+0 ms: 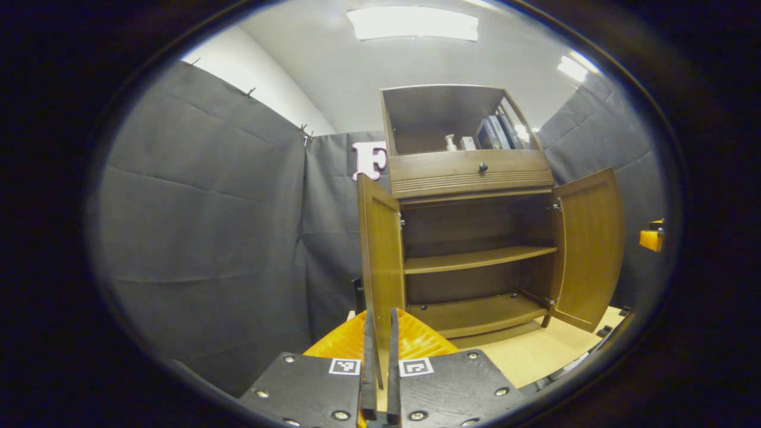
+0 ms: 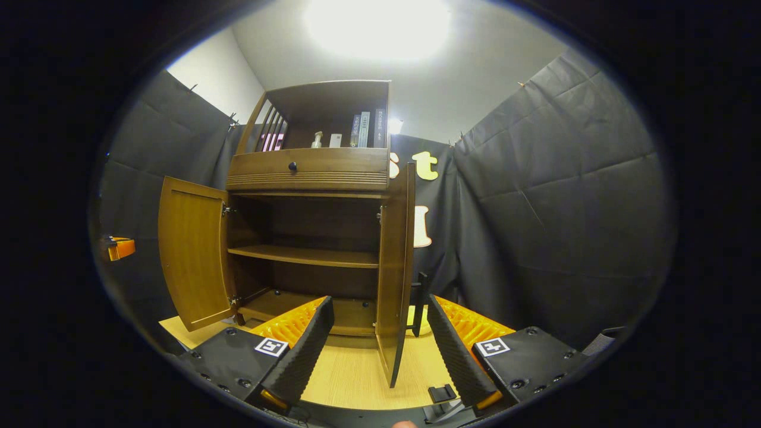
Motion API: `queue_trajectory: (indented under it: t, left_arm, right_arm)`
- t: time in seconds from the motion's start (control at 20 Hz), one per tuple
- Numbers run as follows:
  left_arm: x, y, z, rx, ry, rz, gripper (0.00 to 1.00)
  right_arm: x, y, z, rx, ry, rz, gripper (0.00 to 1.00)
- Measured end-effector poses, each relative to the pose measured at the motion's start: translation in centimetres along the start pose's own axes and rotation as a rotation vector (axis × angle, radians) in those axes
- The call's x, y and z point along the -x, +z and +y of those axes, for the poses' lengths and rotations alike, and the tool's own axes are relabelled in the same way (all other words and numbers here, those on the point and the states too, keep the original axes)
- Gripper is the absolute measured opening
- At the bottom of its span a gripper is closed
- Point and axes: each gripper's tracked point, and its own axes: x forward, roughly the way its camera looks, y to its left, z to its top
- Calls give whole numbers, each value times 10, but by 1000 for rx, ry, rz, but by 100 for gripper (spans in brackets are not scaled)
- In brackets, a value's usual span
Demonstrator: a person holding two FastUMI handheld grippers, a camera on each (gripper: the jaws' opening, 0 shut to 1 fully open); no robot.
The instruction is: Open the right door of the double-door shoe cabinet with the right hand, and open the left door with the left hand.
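Looking along the left gripper (image 1: 380, 362) in the left gripper view: its fingers stand nearly together, a thin slit between them, nothing visibly held, though the lower edge of the left door (image 1: 380, 255) lines up just above the slit; contact cannot be told. The shoe cabinet (image 1: 469, 178) stands ahead on a pale wooden floor (image 1: 535, 351), both doors swung out. The right door (image 1: 588, 249) hangs wide at the cabinet's far side, the middle shelf (image 1: 475, 258) and bottom board bare. Books and a small bottle sit in the top cubby. Black cloth wall close on the left; little side room there. In the right gripper view, the right gripper (image 2: 377, 351) is spread wide, holding nothing, with the right door (image 2: 395, 273) edge-on between its fingers, apart from both. The left door (image 2: 193, 255) stands open beyond, near the floor's left edge. Judgement: both doors are open and the task looks essentially done; only backing clear remains. Door edges jut forward, so draw straight back along the floor's front, where room is open.
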Motion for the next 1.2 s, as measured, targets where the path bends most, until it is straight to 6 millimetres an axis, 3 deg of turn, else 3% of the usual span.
queue_trajectory:
  t: [0.15,0.3,0.4,0.8,1.2]
  left_arm:
    - [3,2,3,-1,21,-2,29]
    - [3,4,6,-3,37,-9,31]
    - [2,6,9,-9,51,-16,45]
    - [4,12,20,-22,96,-38,45]
    - [5,15,17,-17,83,-46,46]
  right_arm:
    - [0,2,-3,-7,2,-2,97]
    - [1,6,-4,-5,1,-12,99]
    - [1,7,-5,-9,-3,-17,99]
    - [3,12,-14,-11,-24,-26,98]
    - [4,10,-20,-21,-44,-22,98]
